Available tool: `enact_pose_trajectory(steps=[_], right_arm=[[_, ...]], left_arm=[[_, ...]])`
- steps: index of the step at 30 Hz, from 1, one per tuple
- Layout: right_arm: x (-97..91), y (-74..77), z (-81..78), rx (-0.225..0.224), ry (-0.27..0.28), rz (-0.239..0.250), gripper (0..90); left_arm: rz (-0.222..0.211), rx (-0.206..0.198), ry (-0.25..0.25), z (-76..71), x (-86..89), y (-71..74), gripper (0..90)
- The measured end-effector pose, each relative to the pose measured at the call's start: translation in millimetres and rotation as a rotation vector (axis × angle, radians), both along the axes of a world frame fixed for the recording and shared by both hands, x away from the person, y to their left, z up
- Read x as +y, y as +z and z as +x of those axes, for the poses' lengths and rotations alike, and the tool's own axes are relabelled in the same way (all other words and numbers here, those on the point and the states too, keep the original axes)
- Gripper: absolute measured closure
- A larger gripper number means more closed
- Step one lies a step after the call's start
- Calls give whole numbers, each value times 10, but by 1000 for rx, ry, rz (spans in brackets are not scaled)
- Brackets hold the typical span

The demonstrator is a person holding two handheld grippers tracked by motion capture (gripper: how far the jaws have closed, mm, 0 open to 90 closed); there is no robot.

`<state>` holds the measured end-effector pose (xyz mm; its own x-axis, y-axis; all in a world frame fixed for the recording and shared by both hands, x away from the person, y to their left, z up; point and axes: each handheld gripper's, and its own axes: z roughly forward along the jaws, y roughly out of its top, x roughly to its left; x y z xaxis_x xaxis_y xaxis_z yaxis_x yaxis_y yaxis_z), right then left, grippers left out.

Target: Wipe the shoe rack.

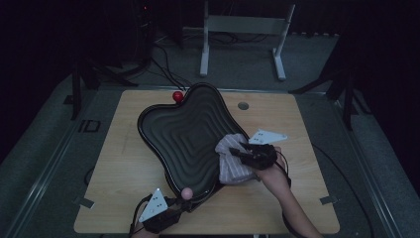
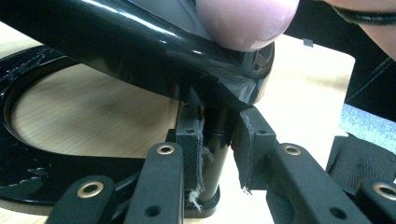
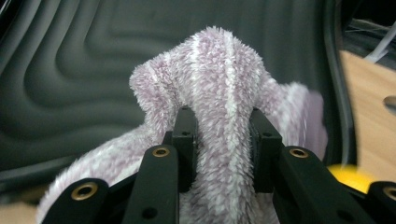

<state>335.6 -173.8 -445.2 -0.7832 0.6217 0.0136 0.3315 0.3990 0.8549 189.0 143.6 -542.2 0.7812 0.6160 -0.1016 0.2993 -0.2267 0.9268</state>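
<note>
A black tray with wavy ridges lies across the wooden table, its near edge raised. My left gripper is at that near edge. In the left gripper view my left gripper is shut on a black post under the tray's glossy rim, and a thumb presses on the rim from above. A fluffy purple-and-white striped cloth rests on the tray's right side. My right gripper is shut on it. A fold of the cloth stands up between the jaws of my right gripper.
A red ball sits at the tray's far edge, and a grey round cap lies in the tabletop beyond it. A black ring base rests on the table under the tray. Something yellow shows beside the right jaw.
</note>
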Motion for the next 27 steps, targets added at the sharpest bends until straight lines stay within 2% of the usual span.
enact_pose_trajectory(steps=[5, 8, 9, 12, 15, 17, 20, 23, 25, 27], right_arm=[[45, 185, 265, -22, -32, 22, 696], [67, 222, 430, -16, -48, 22, 695], [74, 226, 493, -14, -73, 17, 695], [87, 207, 583, 12, -85, 7, 695], [115, 190, 575, 16, -87, -19, 696], [127, 154, 551, 37, -83, -16, 698], [151, 135, 469, 16, -81, -40, 701], [221, 116, 388, 12, -51, -70, 701], [233, 111, 352, 33, -33, -64, 702], [244, 102, 319, 32, -25, -63, 702]], left_arm=[[0, 1, -1, 1, 1, 0, 738], [1, 2, -2, 2, 0, 2, 738], [0, 1, -2, 2, 1, 1, 738], [2, 2, -1, 5, 0, 3, 738], [0, 1, 1, 2, 0, 1, 738], [-1, 3, 2, 3, 0, 2, 738], [0, 4, 3, 0, -2, 2, 738], [0, 5, 1, 4, 0, 3, 738], [-1, 4, 0, 6, 0, 2, 738], [-6, 6, 0, 8, 3, -1, 738]])
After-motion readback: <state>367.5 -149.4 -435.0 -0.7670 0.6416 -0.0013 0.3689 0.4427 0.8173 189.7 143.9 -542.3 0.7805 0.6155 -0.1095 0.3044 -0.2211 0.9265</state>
